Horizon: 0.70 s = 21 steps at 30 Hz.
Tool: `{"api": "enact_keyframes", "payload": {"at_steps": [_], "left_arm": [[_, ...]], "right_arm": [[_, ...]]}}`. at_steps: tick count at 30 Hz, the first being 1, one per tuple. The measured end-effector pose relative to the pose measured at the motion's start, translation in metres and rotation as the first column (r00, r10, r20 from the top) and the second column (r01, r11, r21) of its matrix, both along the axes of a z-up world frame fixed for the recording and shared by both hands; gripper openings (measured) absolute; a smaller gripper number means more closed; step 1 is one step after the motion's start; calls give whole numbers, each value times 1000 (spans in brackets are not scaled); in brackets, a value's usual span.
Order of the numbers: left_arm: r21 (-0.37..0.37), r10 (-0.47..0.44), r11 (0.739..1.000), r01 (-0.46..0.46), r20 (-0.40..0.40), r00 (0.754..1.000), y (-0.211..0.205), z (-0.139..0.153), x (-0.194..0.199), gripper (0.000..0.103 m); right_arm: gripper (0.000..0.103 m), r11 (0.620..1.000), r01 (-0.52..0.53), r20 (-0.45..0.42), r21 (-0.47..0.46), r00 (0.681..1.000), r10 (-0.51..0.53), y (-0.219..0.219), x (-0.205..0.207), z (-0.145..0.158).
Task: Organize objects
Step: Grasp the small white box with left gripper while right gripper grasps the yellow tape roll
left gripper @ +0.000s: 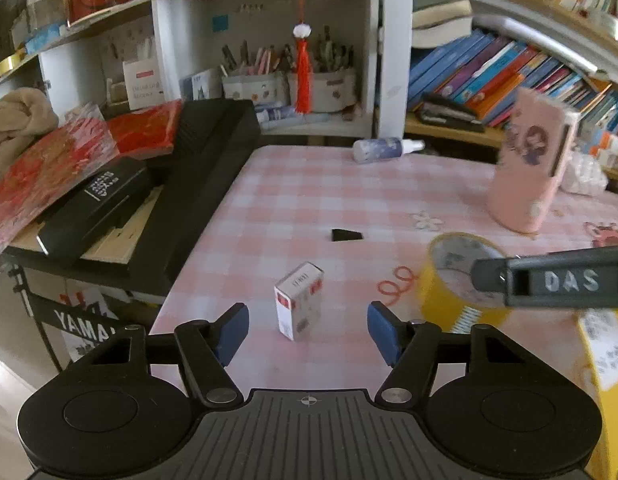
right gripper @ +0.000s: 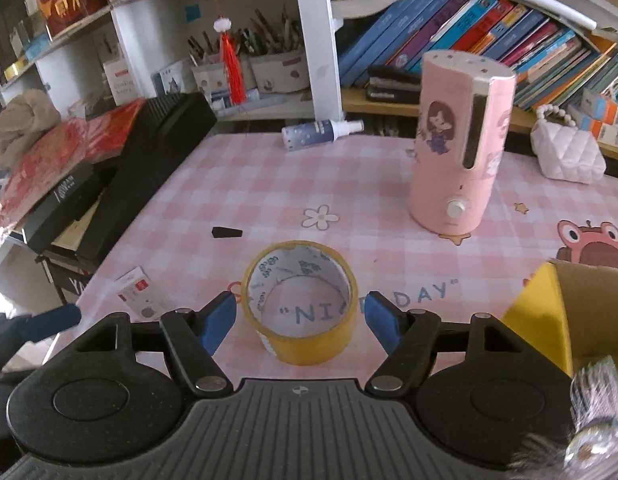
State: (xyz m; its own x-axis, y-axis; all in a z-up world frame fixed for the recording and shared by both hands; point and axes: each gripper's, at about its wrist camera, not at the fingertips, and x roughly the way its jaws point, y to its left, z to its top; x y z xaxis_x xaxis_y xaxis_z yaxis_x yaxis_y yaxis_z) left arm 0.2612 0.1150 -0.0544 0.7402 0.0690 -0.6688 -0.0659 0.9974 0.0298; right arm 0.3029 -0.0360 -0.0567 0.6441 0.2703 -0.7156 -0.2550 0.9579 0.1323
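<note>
A small white and red box (left gripper: 299,306) stands upright on the pink checked table (left gripper: 293,196), just ahead of my open left gripper (left gripper: 307,330), between its blue pads. The box also shows in the right wrist view (right gripper: 138,293), lying to the left. A yellow tape roll (right gripper: 300,306) sits on the table between the blue pads of my open right gripper (right gripper: 299,320); the pads stand either side of it, slightly apart. The roll shows in the left wrist view (left gripper: 457,276), partly hidden by the right gripper's black finger (left gripper: 549,280).
A tall pink humidifier (right gripper: 461,148) stands at the back right. A spray bottle (right gripper: 321,133) lies at the far edge. A black wedge (right gripper: 226,233) and a red rubber band (left gripper: 395,284) lie mid-table. A yellow cardboard box (right gripper: 565,312) is at right, a black keyboard (left gripper: 205,184) at left.
</note>
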Motion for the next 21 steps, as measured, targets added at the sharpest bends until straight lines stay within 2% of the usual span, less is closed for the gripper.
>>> {"api": "enact_keyframes", "payload": {"at_steps": [4,6,10,13,15,17,21], "left_arm": [[22,9,1000,-9,-31,999,3,-15,21,65],[23,15,1000,-15,-43,999,4,-21,29,65],[23,11,1000,-10,-51,999,5,-29,39,58],[19,8,1000,-6,-61,998,6,-34,44,47],[17,-6,1000,7,-70,998,6,-37,46,34],[9,-21,1000,21,-69,997,6,-38,46,27],[3,-31,999,32,-63,998,8,-39,42,27]], "right_arm": [[90,998,9,3,-59,1000,-9,8,11,-6],[95,997,5,-5,-74,1000,-5,9,16,-9],[98,994,-20,-30,-112,999,16,15,27,-19],[100,991,-38,-42,-128,999,32,20,34,-25],[102,992,-36,-40,-118,999,31,20,39,-27],[102,993,-36,-40,-109,999,31,21,43,-27],[102,995,-36,-43,-96,999,32,21,48,-27]]}}
